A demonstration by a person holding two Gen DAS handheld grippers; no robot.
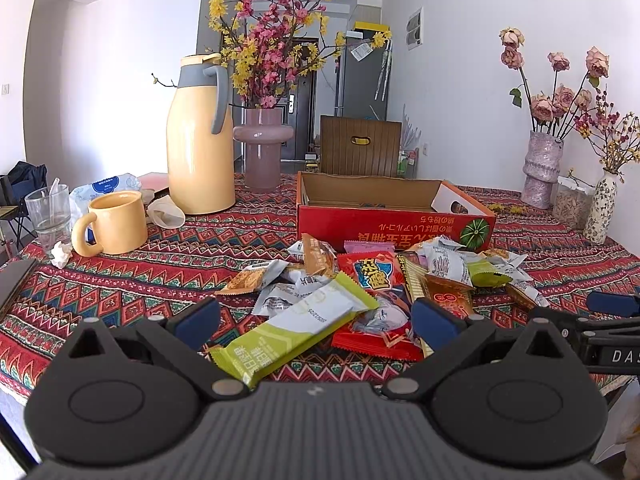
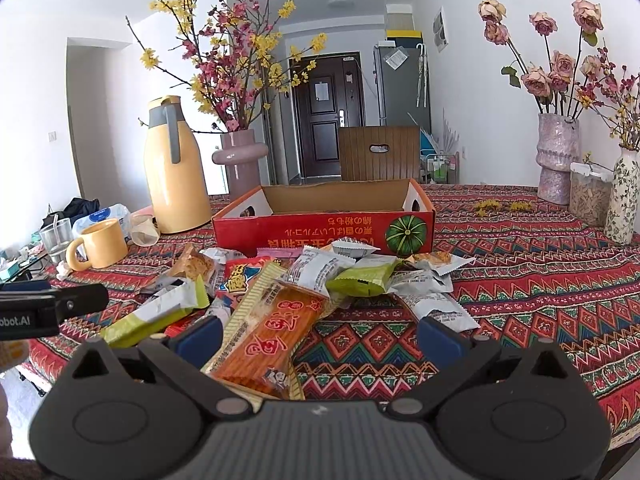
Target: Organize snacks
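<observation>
A heap of wrapped snacks point(image 1: 384, 276) lies on the patterned tablecloth in front of an open red cardboard box point(image 1: 392, 216). My left gripper point(image 1: 316, 322) is open, low over the near edge of the heap, with a long green bar point(image 1: 292, 332) and a red packet point(image 1: 380, 304) between its blue pads. In the right wrist view the same heap point(image 2: 320, 280) sits before the box point(image 2: 324, 228). My right gripper point(image 2: 320, 340) is open too, and an orange packet point(image 2: 272, 336) lies between its fingers, untouched.
A yellow jug point(image 1: 200, 140), yellow mug point(image 1: 116, 222), glass point(image 1: 48, 212) and pink vase point(image 1: 262, 148) stand at the left. More vases point(image 1: 542, 168) and a jar point(image 1: 572, 204) stand at the right. Each gripper's tip shows at the edge of the other's view.
</observation>
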